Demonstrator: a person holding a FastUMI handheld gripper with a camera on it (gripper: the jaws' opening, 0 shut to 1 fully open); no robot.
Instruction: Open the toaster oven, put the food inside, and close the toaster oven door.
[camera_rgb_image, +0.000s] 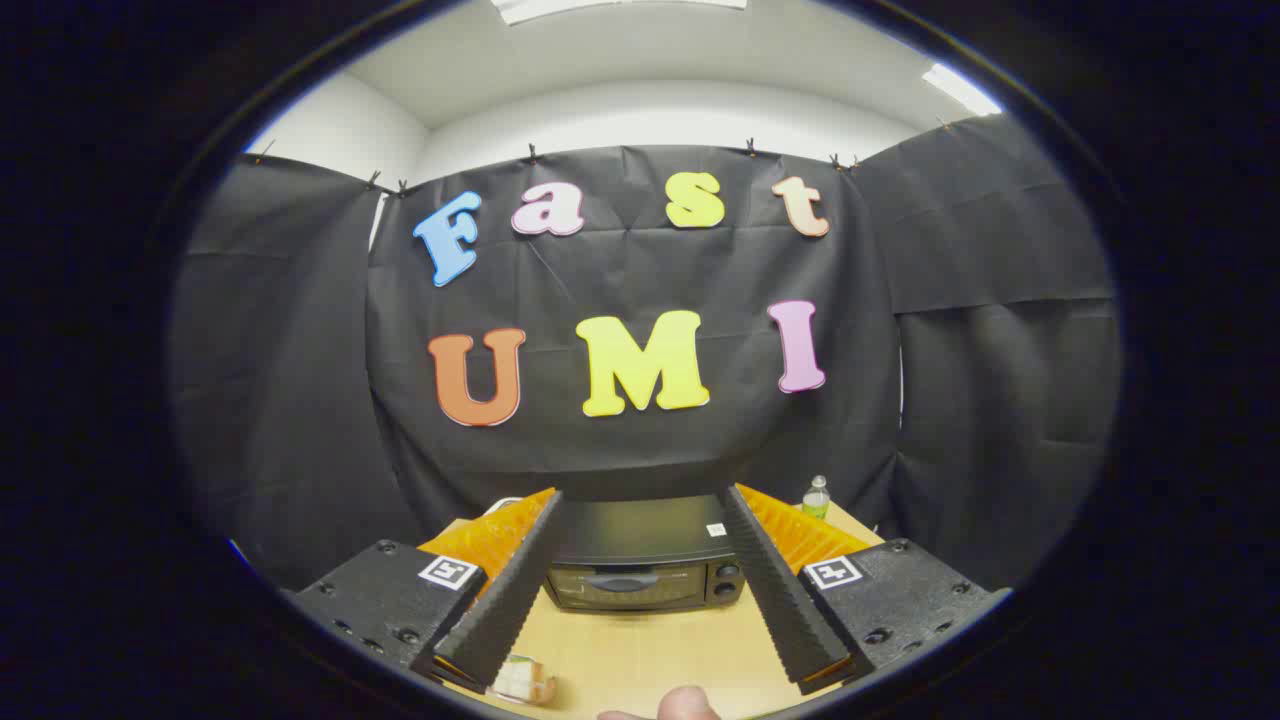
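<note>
**Toaster oven closed, claw spread and empty**

The bench (640, 655) is a light wood surface that carries all items, set in front of the booth's black cloth wall.

The toaster oven (645, 560) is a dark unit standing on the bench beyond the fingers and framed between them. Its door is closed, with the handle running across the front. Two knobs sit on the right side of its face.

The claw (640, 510) is spread wide and grips nothing. Its two fingers angle outward either side of the oven.

A clear bottle (817, 497) with a green label stands upright near the far right corner of the bench, behind and to the right of the oven.

The food (527, 682) is a small pale item lying on the bench near the base of the left finger, well short of the oven.

A fingertip (688, 704) shows at the near edge.
</note>
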